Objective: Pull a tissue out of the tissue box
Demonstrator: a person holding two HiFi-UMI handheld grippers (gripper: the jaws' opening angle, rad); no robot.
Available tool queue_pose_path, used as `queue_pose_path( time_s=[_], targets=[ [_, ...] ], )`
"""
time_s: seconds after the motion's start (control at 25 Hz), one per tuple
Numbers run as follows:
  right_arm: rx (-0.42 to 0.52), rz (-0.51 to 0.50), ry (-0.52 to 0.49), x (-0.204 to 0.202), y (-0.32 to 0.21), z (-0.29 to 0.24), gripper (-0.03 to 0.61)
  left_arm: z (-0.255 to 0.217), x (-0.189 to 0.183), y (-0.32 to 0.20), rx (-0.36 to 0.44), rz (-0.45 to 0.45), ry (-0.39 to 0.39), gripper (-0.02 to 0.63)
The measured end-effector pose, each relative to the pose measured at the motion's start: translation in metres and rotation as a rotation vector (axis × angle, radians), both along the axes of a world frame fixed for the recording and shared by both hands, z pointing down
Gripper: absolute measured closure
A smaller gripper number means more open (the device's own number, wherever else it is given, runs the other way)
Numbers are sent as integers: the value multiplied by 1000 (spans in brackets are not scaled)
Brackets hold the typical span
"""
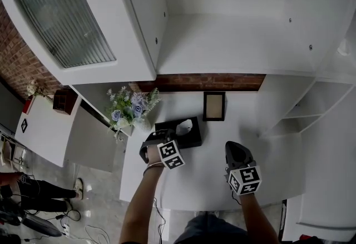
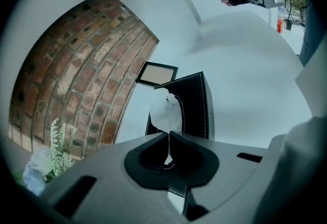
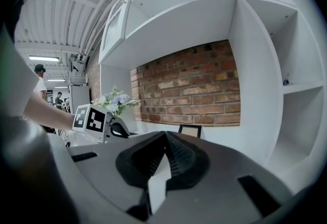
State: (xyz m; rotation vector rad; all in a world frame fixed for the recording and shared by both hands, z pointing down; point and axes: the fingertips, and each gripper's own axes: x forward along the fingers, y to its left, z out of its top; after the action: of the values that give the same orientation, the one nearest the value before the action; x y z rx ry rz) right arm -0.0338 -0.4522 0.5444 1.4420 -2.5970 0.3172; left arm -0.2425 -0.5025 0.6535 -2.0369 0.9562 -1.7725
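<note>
A black tissue box stands on the white table, with a white tissue sticking up out of its slot. My left gripper is at the box's near left end. In the left gripper view the jaws are shut on the lower tip of the tissue, and the box lies just beyond them. My right gripper hovers over the table to the right of the box; its jaws are shut with nothing between them.
A small picture frame leans against the brick wall behind the box. A vase of pale flowers stands at the table's back left corner. White shelves rise at the right, and a cupboard hangs above.
</note>
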Motion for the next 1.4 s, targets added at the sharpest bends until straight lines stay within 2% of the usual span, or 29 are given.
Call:
queue_pose_path(
  time_s=[0.28, 0.56, 1.16, 1.4],
  targets=[
    [-3, 5, 4, -1, 6, 0, 579, -16, 0, -2, 53, -29, 37, 603],
    [1, 13, -4, -1, 12, -6, 579, -45, 0, -3, 142, -54, 78, 603],
    [37, 26, -23, 8, 25, -22, 579, -107, -7, -5, 287, -86, 83, 604],
    [51, 37, -25, 15, 33, -30, 579, -131, -1, 3, 334, -100, 128, 603]
  ],
)
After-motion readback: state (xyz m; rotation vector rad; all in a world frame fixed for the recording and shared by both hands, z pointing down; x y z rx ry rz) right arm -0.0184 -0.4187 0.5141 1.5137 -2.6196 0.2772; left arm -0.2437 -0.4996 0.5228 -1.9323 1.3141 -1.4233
